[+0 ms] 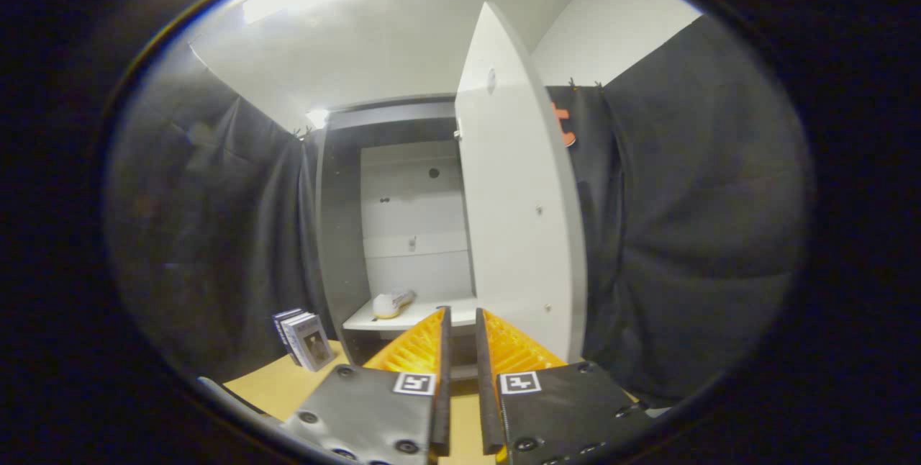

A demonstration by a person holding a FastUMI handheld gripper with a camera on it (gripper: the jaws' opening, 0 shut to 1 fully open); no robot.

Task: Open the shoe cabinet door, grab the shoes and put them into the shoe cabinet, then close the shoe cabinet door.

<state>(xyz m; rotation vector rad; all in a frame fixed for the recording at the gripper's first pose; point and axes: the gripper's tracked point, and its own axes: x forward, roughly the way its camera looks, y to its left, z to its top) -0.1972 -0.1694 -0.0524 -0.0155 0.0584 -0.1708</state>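
The white shoe cabinet (338, 235) stands ahead against the black cloth. Its door (518, 220) is swung open towards me on the right side. Inside, a light-coloured shoe (392, 303) with a yellowish sole lies on the lower white shelf (360, 321), towards the left. My gripper (463, 314) is low in front of the cabinet, its fingertips just short of the shelf's front edge and to the right of the shoe. The fingers are drawn close together with only a narrow slit between them, and nothing is held.
A small stack of upright books or boxes (306, 339) leans on the wooden floor (280, 386) left of the cabinet. Black cloth hangs on both sides. The open door's edge stands just right of my fingers.
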